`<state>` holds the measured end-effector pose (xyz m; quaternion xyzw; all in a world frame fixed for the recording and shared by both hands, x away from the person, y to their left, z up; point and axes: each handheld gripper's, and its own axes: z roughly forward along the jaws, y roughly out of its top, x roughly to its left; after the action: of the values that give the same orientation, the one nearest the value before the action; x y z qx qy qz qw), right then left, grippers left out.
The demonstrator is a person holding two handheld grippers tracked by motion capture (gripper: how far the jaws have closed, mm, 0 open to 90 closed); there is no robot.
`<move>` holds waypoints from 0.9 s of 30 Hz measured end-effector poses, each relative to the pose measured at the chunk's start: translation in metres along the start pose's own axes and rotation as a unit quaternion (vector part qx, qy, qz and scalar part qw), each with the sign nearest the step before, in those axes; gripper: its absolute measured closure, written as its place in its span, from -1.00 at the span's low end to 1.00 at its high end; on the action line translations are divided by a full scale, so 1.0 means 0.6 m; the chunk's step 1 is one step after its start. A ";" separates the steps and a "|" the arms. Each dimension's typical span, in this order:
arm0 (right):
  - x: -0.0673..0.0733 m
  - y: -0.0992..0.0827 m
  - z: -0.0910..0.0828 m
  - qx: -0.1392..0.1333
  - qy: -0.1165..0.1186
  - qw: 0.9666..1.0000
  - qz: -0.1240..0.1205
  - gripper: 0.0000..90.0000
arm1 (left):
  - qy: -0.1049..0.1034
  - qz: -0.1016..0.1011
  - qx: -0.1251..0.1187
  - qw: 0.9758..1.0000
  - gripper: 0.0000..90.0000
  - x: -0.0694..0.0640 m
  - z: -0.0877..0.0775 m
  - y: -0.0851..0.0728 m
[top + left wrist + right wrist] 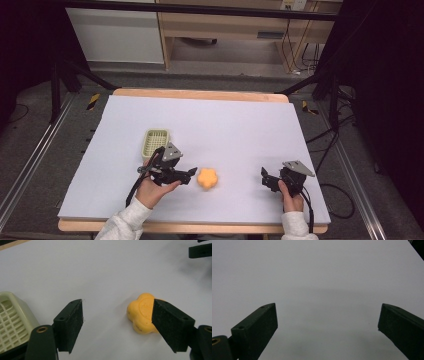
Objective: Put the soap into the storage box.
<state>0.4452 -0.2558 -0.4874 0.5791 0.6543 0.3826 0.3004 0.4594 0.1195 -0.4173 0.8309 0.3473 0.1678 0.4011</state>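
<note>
An orange flower-shaped soft toy [207, 178] lies on the white table sheet near the front middle. My left gripper [191, 173] is open just left of it, jaws pointing right toward the toy. In the left gripper view the toy [140, 313] lies on the sheet, partly behind the right jaw, with bare sheet between the jaws [117, 323]. A pale green slotted basket [155, 141] stands behind the left hand, and its corner [13, 320] appears at that view's left. My right gripper [266, 179] is open over bare sheet at the front right [327, 325].
The white sheet [225, 125] covers a wooden table whose edges show at the back and front. Black frame legs, rails and cables stand on the floor around the table. The other gripper's jaw tip [200, 251] shows at the top right of the left gripper view.
</note>
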 end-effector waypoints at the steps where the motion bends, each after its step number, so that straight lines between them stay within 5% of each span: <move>1: 0.000 0.000 0.000 0.000 0.000 1.000 0.000 -0.93 | -0.002 0.001 0.000 1.000 -0.44 -0.002 0.002 0.002; 27: 0.001 0.000 0.000 0.000 0.001 1.000 -0.004 -0.93 | -0.024 0.029 0.040 0.999 -0.50 -0.041 0.049 0.012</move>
<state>0.4452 -0.2555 -0.4874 0.5762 0.6567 0.3823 0.3008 0.4621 0.0826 -0.4299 0.8596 0.3200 0.1453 0.3709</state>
